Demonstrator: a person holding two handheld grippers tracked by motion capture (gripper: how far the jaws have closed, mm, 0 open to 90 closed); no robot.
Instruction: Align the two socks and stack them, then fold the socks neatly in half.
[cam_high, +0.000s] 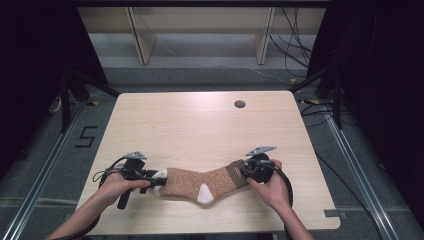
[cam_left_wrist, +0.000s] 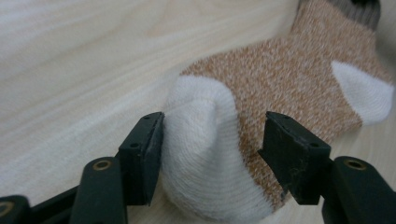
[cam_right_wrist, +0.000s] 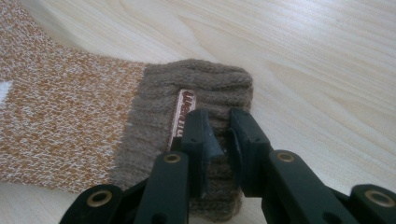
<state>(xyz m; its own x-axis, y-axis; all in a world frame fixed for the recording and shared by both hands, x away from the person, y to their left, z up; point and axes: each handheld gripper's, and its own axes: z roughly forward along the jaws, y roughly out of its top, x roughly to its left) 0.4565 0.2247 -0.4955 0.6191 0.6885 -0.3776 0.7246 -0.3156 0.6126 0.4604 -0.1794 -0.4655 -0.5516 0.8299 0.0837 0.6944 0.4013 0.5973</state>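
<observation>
A speckled orange-brown sock (cam_high: 192, 183) with a white toe, a white heel and a brown ribbed cuff lies flat near the front edge of the wooden table (cam_high: 200, 125). My left gripper (cam_high: 159, 178) is at the toe end. In the left gripper view its jaws stand wide apart on either side of the white toe (cam_left_wrist: 201, 140), and the left gripper (cam_left_wrist: 215, 135) is open. My right gripper (cam_high: 246, 172) is at the other end. In the right gripper view the right gripper (cam_right_wrist: 217, 128) is shut on the ribbed cuff (cam_right_wrist: 205, 84), beside a small sewn label (cam_right_wrist: 183, 112).
A round cable hole (cam_high: 240, 104) sits near the table's far edge. The number 5 (cam_high: 86, 136) is marked on the floor at left. Cables (cam_high: 295, 47) trail on the floor behind the table at right.
</observation>
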